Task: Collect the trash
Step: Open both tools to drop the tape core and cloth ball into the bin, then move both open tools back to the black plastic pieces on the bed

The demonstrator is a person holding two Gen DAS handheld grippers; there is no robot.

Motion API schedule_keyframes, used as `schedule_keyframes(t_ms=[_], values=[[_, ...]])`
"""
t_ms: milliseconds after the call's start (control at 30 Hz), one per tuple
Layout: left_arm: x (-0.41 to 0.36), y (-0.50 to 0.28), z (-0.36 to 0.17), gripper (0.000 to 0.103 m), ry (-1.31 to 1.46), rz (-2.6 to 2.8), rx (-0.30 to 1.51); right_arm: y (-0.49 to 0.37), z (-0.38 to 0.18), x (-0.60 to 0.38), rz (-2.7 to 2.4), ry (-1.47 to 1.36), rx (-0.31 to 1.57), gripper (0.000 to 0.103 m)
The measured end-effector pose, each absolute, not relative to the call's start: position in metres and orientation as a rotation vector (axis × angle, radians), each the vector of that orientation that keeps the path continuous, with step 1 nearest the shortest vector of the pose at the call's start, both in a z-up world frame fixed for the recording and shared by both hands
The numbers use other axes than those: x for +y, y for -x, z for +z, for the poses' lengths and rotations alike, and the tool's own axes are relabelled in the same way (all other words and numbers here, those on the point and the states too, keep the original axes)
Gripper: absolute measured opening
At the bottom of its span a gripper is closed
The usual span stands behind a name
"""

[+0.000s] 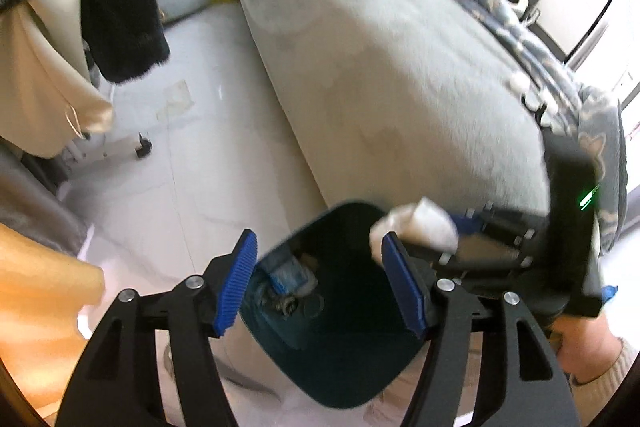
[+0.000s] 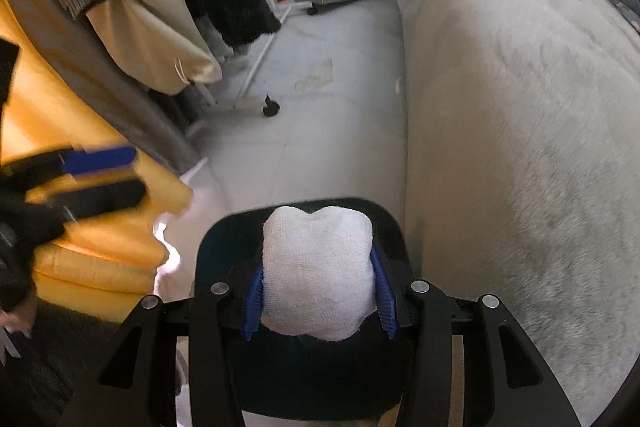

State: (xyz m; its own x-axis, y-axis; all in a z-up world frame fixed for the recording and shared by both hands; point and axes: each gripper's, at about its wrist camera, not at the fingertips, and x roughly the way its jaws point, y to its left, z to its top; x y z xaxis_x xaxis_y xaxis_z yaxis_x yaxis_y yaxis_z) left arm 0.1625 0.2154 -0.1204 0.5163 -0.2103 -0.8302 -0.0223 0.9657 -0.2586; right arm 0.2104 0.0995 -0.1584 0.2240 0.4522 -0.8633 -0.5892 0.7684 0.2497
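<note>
1. The right gripper (image 2: 318, 291) was clamped on a white wad of tissue (image 2: 320, 273), its blue pads pressed into the wad's two sides, and the wad bulged forward past the fingertips.
2. The wad hung directly above the mouth of the dark bin (image 2: 394, 227), so the one relation that mattered was vertical: the bin lay straight below the tool, and in my judgement a simple opening of the fingers would have dropped the wad inside.
3. The left gripper (image 1: 320, 287) had its fingers spread wide apart with nothing between them, also hovering over the bin (image 1: 348, 359), on the side of the bin away from the grey bed (image 1: 392, 67).
4. The right gripper was the nearer to the job, since it alone carried trash; the left one seemed only to wait.
5. The left wrist view showed what the right could not: earlier rubbish (image 1: 290, 283), a bluish wrapper and crumpled bits, at the bottom of the bin, and the wad (image 1: 416, 227) seen from the side at the bin's rim nearest the bed.
6. The right wrist view showed the grip itself squarely, but the wad hid the bin's inside; it also caught the left gripper (image 2: 96, 179), blurred, well to the side of the bin away from the bed.
7. The bin stood on the pale floor (image 2: 320, 131), just beside the bed.
</note>
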Motion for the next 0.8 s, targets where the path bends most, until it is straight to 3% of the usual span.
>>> schedule_keyframes(t_ms=[367, 467, 567, 800], values=[[0.216, -0.16, -0.069, 0.068, 0.256, -0.115, 0.784, -0.203, -0.169, 0.108, 0.758, 0.188, 1.2, 0.051], [0.209, -0.16, -0.064, 0.068, 0.238, -0.123, 0.761, -0.203, -0.164, 0.103, 0.766, 0.183, 1.199, 0.054], [0.204, -0.163, -0.061, 0.068, 0.237, -0.128, 0.75, -0.204, -0.159, 0.095, 0.774, 0.166, 1.209, 0.066], [0.192, -0.17, -0.049, 0.068, 0.239, -0.143, 0.707, -0.208, -0.143, 0.088, 0.777, 0.157, 1.161, 0.068]])
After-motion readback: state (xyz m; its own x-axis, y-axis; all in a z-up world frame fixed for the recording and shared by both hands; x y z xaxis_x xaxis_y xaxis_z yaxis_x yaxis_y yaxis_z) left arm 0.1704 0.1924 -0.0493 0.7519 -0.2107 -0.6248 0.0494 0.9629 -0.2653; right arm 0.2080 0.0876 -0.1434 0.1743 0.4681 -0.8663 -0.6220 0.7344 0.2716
